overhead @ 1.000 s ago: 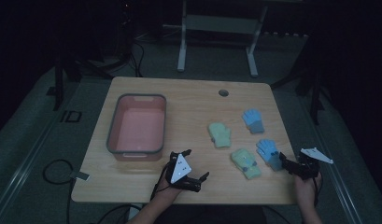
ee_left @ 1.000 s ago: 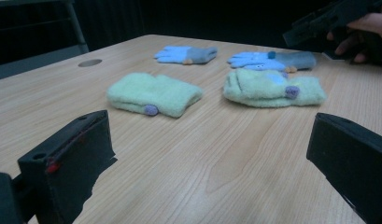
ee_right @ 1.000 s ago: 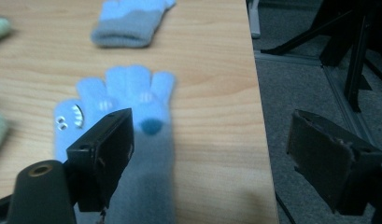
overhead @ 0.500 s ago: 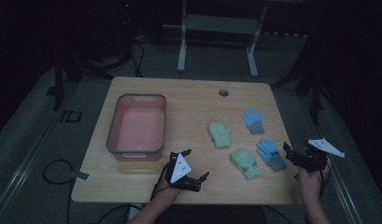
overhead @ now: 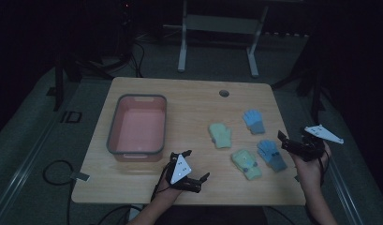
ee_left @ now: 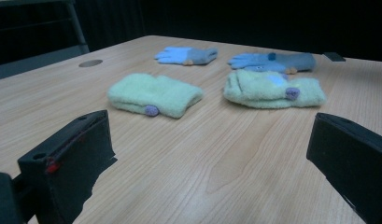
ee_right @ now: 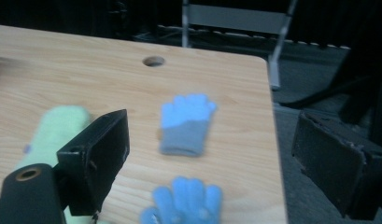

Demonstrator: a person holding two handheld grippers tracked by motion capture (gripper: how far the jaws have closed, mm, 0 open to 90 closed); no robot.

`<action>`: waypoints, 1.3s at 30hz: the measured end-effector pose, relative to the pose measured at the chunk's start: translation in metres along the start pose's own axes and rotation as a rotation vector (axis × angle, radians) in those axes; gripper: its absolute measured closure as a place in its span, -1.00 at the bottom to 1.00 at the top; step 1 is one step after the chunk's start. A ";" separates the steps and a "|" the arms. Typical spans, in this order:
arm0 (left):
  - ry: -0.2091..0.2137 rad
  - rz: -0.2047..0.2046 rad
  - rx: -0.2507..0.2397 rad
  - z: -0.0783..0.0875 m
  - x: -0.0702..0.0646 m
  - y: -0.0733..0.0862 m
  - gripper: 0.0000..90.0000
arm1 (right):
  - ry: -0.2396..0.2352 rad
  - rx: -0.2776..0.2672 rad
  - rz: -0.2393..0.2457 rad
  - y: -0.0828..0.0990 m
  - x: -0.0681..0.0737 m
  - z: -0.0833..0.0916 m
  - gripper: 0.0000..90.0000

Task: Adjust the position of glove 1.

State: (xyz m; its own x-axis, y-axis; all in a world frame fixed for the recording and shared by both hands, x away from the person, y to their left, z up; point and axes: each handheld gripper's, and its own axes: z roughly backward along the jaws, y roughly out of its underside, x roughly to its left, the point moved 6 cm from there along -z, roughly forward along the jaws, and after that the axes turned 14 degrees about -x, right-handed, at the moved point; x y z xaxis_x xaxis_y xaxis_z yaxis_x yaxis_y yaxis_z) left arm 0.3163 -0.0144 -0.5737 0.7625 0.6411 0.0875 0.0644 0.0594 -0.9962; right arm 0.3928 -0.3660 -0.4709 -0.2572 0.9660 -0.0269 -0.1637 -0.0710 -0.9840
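Just left of the right gripper (overhead: pixel 292 143) in the high view lies the near blue glove (overhead: pixel 272 154), while the left gripper (overhead: pixel 189 172) rests on the bench (overhead: pixel 189 93), both with jaws apart and empty. Ahead of the left gripper in its own view sit two green mittens (ee_left: pixel 156 94), well beyond its jaws. Below the right gripper's spread jaws in its view, the near blue glove lies close to the bench edge, so a careless closing could, I judge, nudge it off or pinch only loose fabric.
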 end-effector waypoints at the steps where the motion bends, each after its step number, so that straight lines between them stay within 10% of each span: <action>1: 0.000 0.000 0.000 0.000 0.000 0.000 -0.99 | -0.025 0.015 0.005 -0.001 0.004 -0.002 -0.75; 39: 0.006 0.003 -0.001 0.000 0.000 0.000 -0.99 | -0.330 0.097 0.099 -0.003 0.098 -0.078 -0.39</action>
State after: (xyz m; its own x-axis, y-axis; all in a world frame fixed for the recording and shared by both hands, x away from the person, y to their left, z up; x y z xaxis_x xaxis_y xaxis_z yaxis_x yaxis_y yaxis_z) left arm 0.3160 -0.0145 -0.5737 0.7663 0.6369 0.0842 0.0624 0.0567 -0.9964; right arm 0.4420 -0.2518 -0.4848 -0.5679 0.8217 -0.0476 -0.2082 -0.1993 -0.9576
